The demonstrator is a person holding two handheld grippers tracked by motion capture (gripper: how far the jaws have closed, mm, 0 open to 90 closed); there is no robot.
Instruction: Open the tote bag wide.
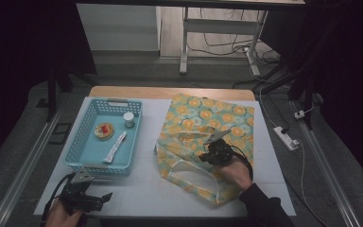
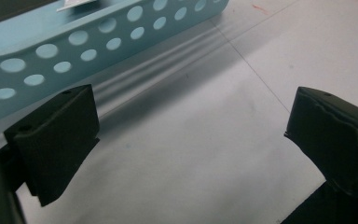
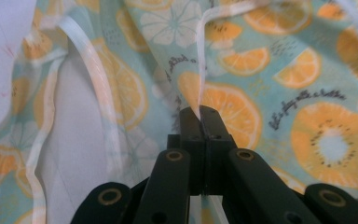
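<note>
A teal cloth bag (image 1: 208,123) printed with orange fruit slices lies flat on the right half of the white table. My right gripper (image 1: 206,156) rests on its near part, and in the right gripper view the gripper (image 3: 199,112) is shut on the bag's white-trimmed edge (image 3: 200,56), which rises from between the jaws. The bag's (image 3: 307,93) opening gapes to the left there. My left gripper (image 1: 105,196) sits at the table's front left corner. Its jaws stand wide apart over bare table (image 2: 191,140), empty, beside the blue basket (image 2: 74,42).
The perforated blue basket (image 1: 85,123) on the left holds a small white-lidded jar (image 1: 129,119), a round red-and-yellow item (image 1: 104,131) and a white tube (image 1: 115,147). A power strip (image 1: 286,138) lies on the floor at right. A desk frame (image 1: 184,47) stands beyond the table.
</note>
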